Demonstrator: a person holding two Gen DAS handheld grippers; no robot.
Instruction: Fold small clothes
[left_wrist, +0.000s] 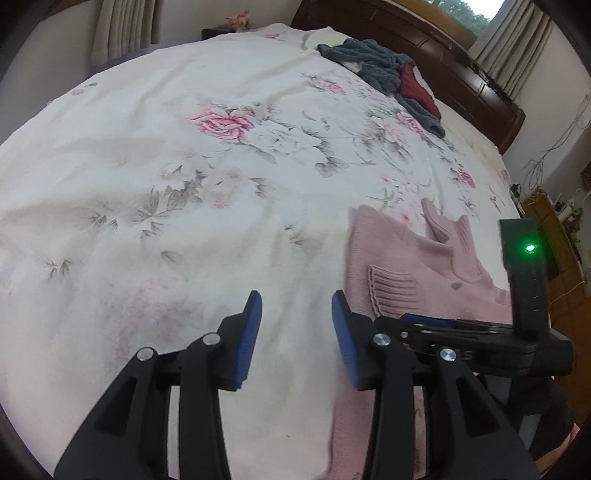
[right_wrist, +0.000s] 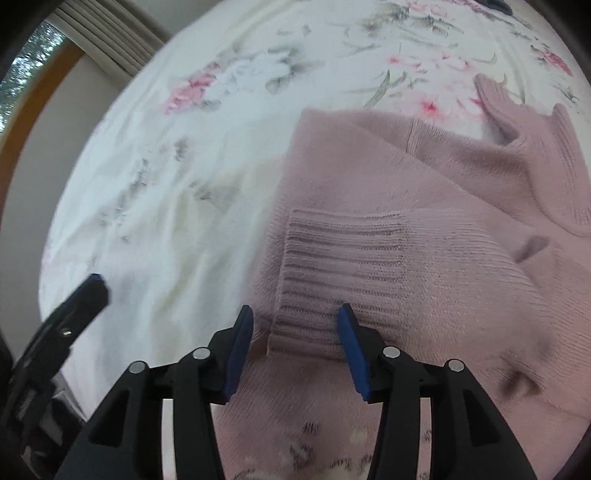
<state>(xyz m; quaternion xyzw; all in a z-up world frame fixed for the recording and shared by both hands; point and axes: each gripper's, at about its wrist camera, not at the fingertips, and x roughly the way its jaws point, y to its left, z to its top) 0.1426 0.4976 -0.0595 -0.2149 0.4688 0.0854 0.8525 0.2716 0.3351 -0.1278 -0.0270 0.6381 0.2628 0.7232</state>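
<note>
Inspecting the bed (left_wrist: 155, 155), we are finding a pink sweater (right_wrist: 424, 206) lying on the floral sheet at its near edge, one sleeve folded across the body with the ribbed cuff (right_wrist: 332, 273) on top. Our right gripper (right_wrist: 295, 332) is hovering just over that cuff, jaws spread and pinching nothing. Our left gripper (left_wrist: 295, 325) is hanging beside the sweater over bare sheet, jaws likewise spread. Grey and red clothes (left_wrist: 388, 70) are lying well apart near the headboard (left_wrist: 443, 48).

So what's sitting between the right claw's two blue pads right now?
The ribbed cuff of the pink sweater, lying in the open gap of the right claw; nothing else. The right wrist view shows this.
</note>
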